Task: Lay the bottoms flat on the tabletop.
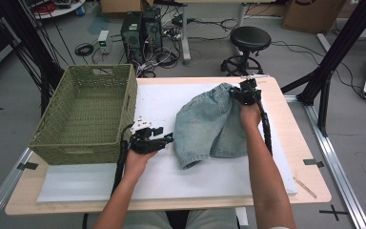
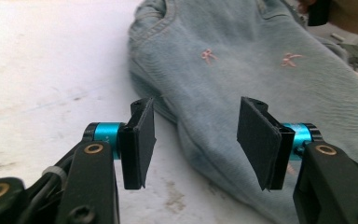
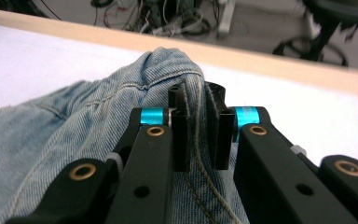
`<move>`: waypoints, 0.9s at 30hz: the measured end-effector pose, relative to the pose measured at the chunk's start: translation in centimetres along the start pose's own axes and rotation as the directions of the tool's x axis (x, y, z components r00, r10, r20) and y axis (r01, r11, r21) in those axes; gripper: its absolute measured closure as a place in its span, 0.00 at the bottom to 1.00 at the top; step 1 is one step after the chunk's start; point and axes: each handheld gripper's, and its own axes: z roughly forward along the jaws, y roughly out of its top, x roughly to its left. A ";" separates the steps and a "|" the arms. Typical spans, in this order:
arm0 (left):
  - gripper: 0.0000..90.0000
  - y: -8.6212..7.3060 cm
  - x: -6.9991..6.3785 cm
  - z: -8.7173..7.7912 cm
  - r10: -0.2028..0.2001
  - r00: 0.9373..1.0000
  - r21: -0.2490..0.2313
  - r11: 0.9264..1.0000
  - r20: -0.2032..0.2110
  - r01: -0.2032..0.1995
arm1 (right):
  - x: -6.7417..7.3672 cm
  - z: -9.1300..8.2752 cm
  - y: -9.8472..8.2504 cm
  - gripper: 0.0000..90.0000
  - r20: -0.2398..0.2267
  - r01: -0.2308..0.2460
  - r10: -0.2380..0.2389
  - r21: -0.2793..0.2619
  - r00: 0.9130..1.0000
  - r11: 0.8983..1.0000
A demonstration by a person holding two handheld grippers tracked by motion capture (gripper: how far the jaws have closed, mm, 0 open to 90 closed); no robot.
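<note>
Right gripper (image 3: 199, 135): jaws clenched on a raised fold of the denim shorts (image 3: 65, 140), a stitched seam running up between the two pads. What lies under the pinched fold is covered by the cloth itself. In the high view this gripper (image 1: 240, 93) sits at the far edge of the shorts (image 1: 209, 125), and its jaw tips are buried in the fabric there, so the pinch cannot be read from above.

Left gripper (image 2: 195, 140): jaws released, pads apart with nothing pressed between them. The shorts (image 2: 242, 70) lie just ahead of the jaws and run past the right-hand pad; a hem edge crosses the gap between the pads, not touching either one as far as can be told. Two small pink embroidered marks (image 2: 208, 56) show on the denim beyond the jaws. The far end of the shorts is cut off by the top and right frame edges. Dark smudges on the white table cover (image 2: 37, 84) sit below and left of the jaws.

High view: left gripper (image 1: 164, 139) near the hem of one leg, apart from it. Green woven basket (image 1: 88, 114) stands just beside this gripper on the side away from the shorts; its inside is hard to read. Beyond the table: computer towers (image 1: 140, 28), tangled cables, a black stool (image 1: 249, 43).
</note>
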 end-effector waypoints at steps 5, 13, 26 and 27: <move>0.52 -0.4 -0.5 0.7 0.004 0.996 0.022 1.000 0.089 -0.006 | 0.0 -1.5 0.0 0.68 -0.068 0.012 -0.012 0.002 0.998 1.000; 0.51 -1.1 -1.0 1.9 0.002 0.998 0.102 0.995 0.065 -0.009 | -0.5 -7.3 -3.1 0.62 -0.106 0.099 -0.104 -0.051 0.989 0.994; 0.53 -1.6 -3.6 4.8 0.102 0.995 0.209 0.973 0.004 -0.100 | -2.1 -12.1 -11.6 0.50 -0.153 0.138 -0.133 0.022 0.979 0.990; 0.58 -1.6 -3.8 4.9 0.117 0.993 0.211 0.971 -0.019 -0.111 | -2.0 -12.0 -12.1 0.50 -0.161 0.144 -0.138 0.028 0.977 0.989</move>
